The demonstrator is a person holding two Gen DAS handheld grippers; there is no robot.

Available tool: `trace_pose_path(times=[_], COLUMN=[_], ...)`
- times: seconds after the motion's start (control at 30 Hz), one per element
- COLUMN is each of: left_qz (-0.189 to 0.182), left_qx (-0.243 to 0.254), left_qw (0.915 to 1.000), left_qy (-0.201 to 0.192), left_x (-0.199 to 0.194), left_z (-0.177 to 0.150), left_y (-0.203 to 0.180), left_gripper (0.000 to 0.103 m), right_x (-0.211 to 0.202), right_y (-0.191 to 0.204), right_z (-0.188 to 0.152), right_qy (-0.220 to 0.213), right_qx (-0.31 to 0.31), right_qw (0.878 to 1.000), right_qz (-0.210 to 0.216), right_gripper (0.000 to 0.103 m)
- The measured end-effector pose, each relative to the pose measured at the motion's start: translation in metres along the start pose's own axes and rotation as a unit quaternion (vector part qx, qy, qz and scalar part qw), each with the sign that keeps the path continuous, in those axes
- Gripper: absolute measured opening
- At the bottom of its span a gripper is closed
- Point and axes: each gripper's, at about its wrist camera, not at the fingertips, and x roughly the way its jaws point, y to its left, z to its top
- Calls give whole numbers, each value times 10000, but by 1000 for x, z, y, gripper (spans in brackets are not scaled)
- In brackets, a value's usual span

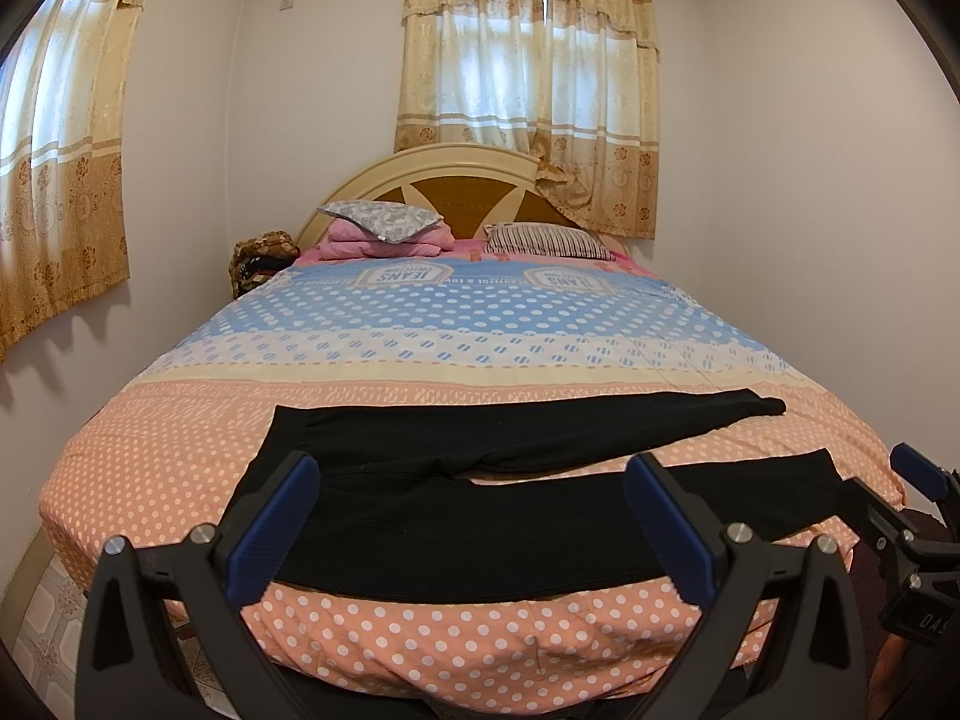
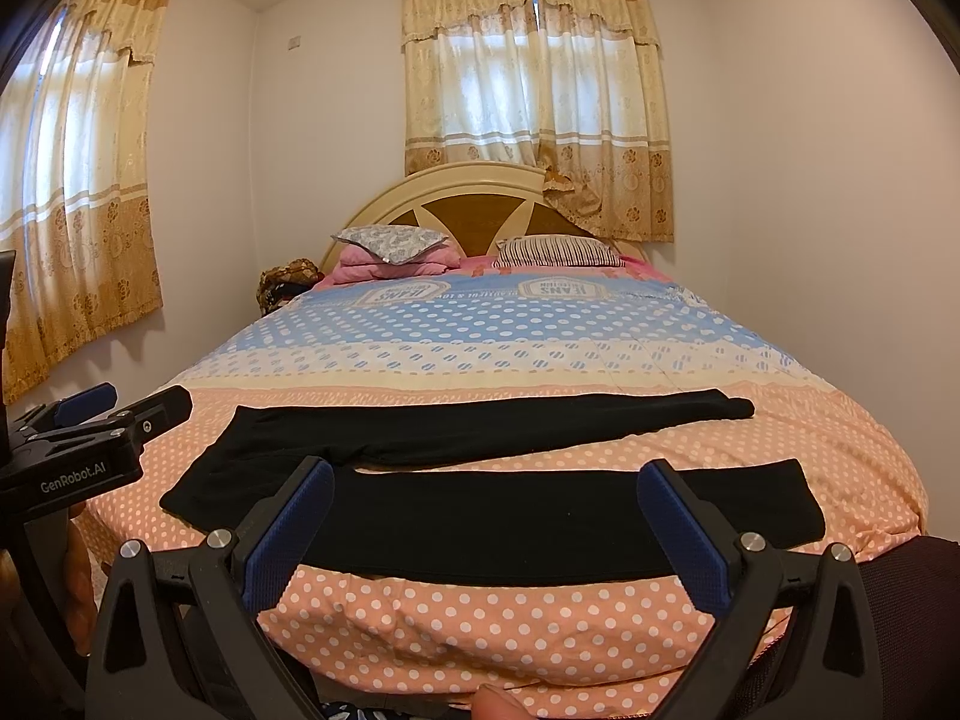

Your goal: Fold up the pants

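Note:
Black pants (image 1: 480, 516) lie flat across the foot of the bed, waistband at the left, both legs spread apart and pointing right; they also show in the right wrist view (image 2: 510, 516). My left gripper (image 1: 471, 474) is open and empty, held in front of the bed's near edge over the waist end. My right gripper (image 2: 486, 477) is open and empty, in front of the near leg. The right gripper also shows at the right edge of the left wrist view (image 1: 918, 480). The left gripper shows at the left of the right wrist view (image 2: 120, 414).
The bed (image 1: 420, 636) has a pink, cream and blue dotted cover. Pillows (image 1: 384, 222) and a folded pink blanket (image 1: 378, 246) lie by the headboard (image 1: 456, 174). Curtained windows stand behind and to the left. A patterned bag (image 1: 264, 258) sits beside the bed.

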Motion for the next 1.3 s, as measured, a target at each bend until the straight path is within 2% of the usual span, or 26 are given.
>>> trace_pose_path(times=[0.5,0.7,0.9,1.07,1.2,1.23,1.3], left_qz=[12,41,203,494,788,1021,1145], left_qx=[-30,36,283,378,215,199,189], left_qw=[9999,9996,9986,9972,9925,9887,9843], left_qy=[120,275,401,412,908,1078,1333], left_x=[12,33,72,121,188,211,243], left_z=[-7,-20,-29,-15,4,9,16], left_y=[-1,-6,-3,46,109,130,158], left_gripper=[103,103,103,103,103,103,103], right_x=[7,24,55,97,133,142,157], right_y=[4,7,-6,-26,-38,-40,-43], right_z=[-1,-7,-13,-16,-21,-23,-27], right_qy=[102,228,418,688,931,977,1083], right_qx=[-13,-50,-21,67,132,118,58], right_qw=[9999,9997,9991,9975,9955,9950,9940], right_qz=[11,38,-77,-171,-147,-151,-139], right_gripper=[102,102,102,102,102,102,102])
